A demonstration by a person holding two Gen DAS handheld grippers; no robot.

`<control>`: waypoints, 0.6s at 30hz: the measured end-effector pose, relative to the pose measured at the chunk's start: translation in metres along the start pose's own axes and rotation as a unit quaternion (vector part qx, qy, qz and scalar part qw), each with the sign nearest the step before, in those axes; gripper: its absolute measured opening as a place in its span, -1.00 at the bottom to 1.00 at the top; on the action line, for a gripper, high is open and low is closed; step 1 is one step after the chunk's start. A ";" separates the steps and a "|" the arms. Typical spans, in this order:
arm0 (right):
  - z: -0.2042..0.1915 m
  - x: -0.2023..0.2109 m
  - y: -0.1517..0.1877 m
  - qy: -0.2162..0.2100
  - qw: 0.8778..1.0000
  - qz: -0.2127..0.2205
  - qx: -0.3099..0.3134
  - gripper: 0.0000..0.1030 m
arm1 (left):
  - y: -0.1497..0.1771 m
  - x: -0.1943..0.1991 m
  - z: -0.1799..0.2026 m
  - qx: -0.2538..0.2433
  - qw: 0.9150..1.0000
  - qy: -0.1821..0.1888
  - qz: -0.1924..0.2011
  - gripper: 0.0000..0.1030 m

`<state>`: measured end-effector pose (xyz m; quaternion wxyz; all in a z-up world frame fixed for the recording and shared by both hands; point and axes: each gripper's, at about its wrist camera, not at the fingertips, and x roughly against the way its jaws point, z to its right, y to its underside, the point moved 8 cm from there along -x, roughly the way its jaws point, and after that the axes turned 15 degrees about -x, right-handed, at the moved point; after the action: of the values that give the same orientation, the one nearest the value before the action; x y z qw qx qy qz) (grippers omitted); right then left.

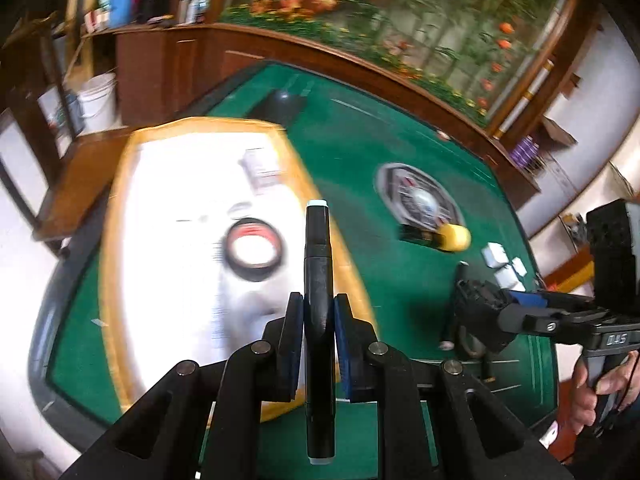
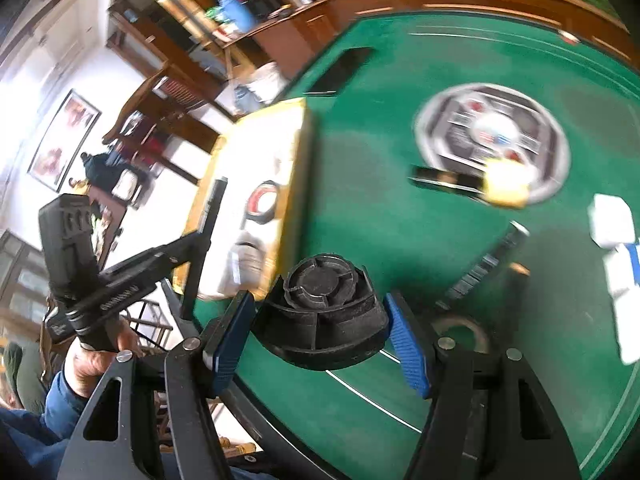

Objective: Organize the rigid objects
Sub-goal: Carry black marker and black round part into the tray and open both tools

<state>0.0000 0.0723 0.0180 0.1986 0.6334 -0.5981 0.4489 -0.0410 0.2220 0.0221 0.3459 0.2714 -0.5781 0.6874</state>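
Green table: left hand-held gripper clamps black marker; right hand-held gripper grips black cap; yellow-rimmed tray nearby.

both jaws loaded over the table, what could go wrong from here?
1. The black marker sticks far out of the left gripper; it could pivot or snag the tray's yellow rim.
2. The right gripper holds the round black part by its edges only; it may slip.

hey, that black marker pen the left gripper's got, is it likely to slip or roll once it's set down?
The black marker looks stiff and probably light. The left gripper pinches it mid-barrel, so it may pivot if bumped. Its barrel seems smooth and round, so it will likely roll on the green table unless laid in the yellow-rimmed tray.
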 end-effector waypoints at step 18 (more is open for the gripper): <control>-0.098 -0.154 -0.058 0.045 0.995 -0.016 0.082 0.28 | 0.019 -0.041 -0.099 0.073 0.995 -0.060 -0.040 -0.71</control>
<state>0.0403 0.2509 -0.0387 0.1795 0.6365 -0.5395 0.5211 -0.0285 0.3110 -0.0391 0.3170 0.3594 -0.5348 0.6960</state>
